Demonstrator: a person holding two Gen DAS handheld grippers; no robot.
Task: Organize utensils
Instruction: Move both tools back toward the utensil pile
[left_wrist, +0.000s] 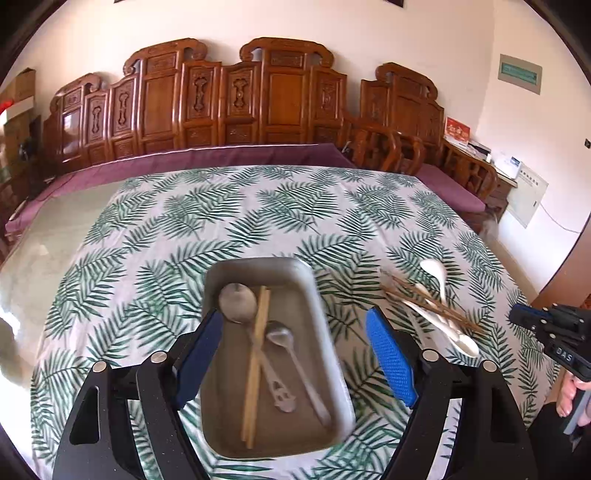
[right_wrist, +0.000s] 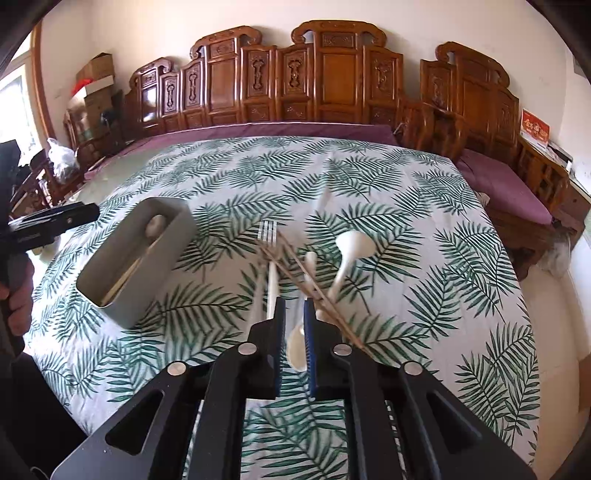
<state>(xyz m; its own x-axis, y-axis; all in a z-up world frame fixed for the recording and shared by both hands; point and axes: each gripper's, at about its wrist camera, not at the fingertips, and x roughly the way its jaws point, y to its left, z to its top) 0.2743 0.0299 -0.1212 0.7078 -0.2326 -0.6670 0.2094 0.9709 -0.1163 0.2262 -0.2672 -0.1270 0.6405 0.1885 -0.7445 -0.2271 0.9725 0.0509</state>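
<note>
A grey metal tray (left_wrist: 325, 332) lies on the leaf-print cloth and holds a metal ladle (left_wrist: 238, 302), a pair of pale chopsticks (left_wrist: 258, 354) and a small metal spoon (left_wrist: 284, 338). My left gripper (left_wrist: 295, 314) hangs over the tray, jaws wide open and empty. To the tray's right lies a loose pile: a white spoon (right_wrist: 352, 245), a fork (right_wrist: 267, 232), brown chopsticks (right_wrist: 310, 288) and a second white spoon (right_wrist: 297, 350). My right gripper (right_wrist: 294, 306) hovers over that pile with a narrow gap. The second spoon shows through the gap, lying on the cloth.
The tray (right_wrist: 147, 266) sits left of the pile in the right wrist view, with the left gripper (right_wrist: 55, 221) and a hand beyond it. A carved wooden bench with purple cushions (left_wrist: 221, 162) runs behind the table. The table's right edge lies close to the right gripper (left_wrist: 546, 328).
</note>
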